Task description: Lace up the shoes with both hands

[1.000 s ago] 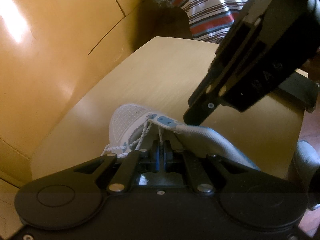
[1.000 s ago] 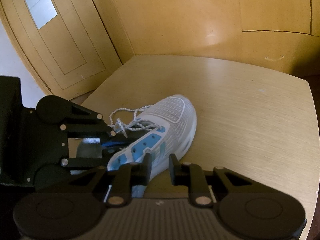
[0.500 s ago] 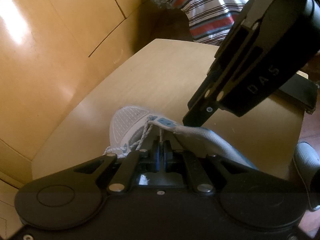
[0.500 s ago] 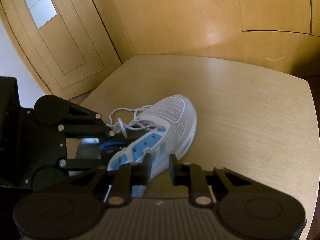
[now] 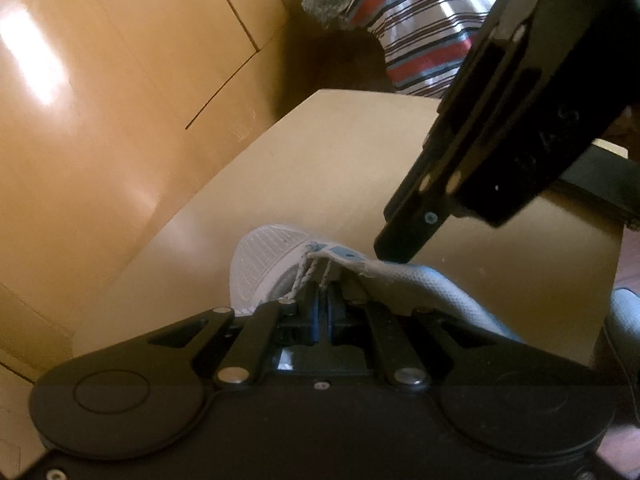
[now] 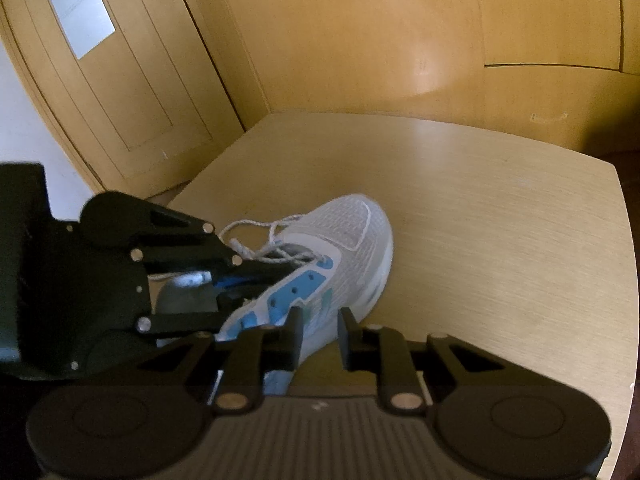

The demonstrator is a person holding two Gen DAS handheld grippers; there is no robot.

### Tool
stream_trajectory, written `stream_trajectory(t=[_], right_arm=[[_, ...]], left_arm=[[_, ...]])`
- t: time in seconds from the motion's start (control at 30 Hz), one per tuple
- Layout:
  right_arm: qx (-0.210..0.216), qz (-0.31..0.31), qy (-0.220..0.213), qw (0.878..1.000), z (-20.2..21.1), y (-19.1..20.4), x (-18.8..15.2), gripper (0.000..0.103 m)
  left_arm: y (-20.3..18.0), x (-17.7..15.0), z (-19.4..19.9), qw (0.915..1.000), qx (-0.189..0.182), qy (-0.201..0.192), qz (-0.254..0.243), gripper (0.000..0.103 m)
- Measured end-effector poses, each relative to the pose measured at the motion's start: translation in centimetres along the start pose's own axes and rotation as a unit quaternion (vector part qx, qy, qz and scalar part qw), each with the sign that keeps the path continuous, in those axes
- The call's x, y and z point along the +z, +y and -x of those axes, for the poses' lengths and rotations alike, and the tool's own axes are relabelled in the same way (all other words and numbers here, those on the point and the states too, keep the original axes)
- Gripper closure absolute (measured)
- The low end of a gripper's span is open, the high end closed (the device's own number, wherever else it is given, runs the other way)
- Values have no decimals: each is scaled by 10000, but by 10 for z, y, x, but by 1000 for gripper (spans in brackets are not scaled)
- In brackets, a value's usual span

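Note:
A white mesh sneaker (image 6: 344, 248) with blue eyelet panels lies on a light wooden table (image 6: 500, 216); it also shows in the left wrist view (image 5: 264, 264). Its white speckled lace (image 6: 256, 236) runs loose over the tongue. My left gripper (image 5: 322, 300) is shut on the lace (image 5: 304, 280) at the shoe's throat; it also shows in the right wrist view (image 6: 240, 280). My right gripper (image 6: 320, 320) is open and empty just above the shoe's blue side; its body shows in the left wrist view (image 5: 404, 240).
Wooden wall panels and a door (image 6: 120, 80) surround the table. A person in a striped shirt (image 5: 432, 24) sits behind the table's far edge. A dark flat object (image 5: 600, 180) lies at the table's right side.
The right gripper has lifted and drawn back a little from the shoe's collar. The left gripper stays shut on the lace with little movement.

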State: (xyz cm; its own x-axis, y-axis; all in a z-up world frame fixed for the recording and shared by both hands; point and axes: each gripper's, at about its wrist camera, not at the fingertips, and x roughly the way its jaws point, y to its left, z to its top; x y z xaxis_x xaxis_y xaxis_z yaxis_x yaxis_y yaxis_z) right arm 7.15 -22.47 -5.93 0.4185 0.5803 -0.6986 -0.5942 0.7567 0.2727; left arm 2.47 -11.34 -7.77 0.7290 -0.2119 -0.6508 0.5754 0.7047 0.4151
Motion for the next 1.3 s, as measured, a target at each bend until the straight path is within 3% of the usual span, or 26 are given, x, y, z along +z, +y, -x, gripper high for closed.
stream_trajectory(t=[0.13, 0.27, 0.33, 0.47, 0.63, 0.97, 1.03, 1.1, 1.3], right_arm=[[-5, 25, -25, 10000, 5, 5, 0, 83], [69, -44, -161, 9998, 16, 14, 4, 72], [80, 15, -165, 9998, 21, 23, 5, 72], [-156, 346, -142, 9992, 21, 35, 2, 61], [-453, 761, -113, 9960, 20, 50, -2, 61], [-1030, 1521, -97, 9829, 14, 76, -10, 64], [-1055, 1441, -111, 9839, 7, 75, -13, 70], [-1061, 1463, -108, 9835, 0, 76, -17, 84], [-750, 917, -249, 9926, -2, 60, -14, 88]], left_arm=[[-5, 0, 1, 9998, 49, 18, -201, 102], [-5, 0, 5, 9997, 66, 27, -222, 102], [-4, 0, 7, 9998, 66, 14, -197, 102], [1, -2, 10, 10000, -32, -59, -68, 102], [6, -4, 10, 9999, -93, -127, -1, 102], [3, -7, 11, 9996, -206, -203, -19, 102], [2, -7, 11, 9996, -206, -194, -36, 102], [-1, -8, 11, 9997, -192, -134, -71, 102], [3, -5, 8, 9997, -226, -46, -22, 102]])
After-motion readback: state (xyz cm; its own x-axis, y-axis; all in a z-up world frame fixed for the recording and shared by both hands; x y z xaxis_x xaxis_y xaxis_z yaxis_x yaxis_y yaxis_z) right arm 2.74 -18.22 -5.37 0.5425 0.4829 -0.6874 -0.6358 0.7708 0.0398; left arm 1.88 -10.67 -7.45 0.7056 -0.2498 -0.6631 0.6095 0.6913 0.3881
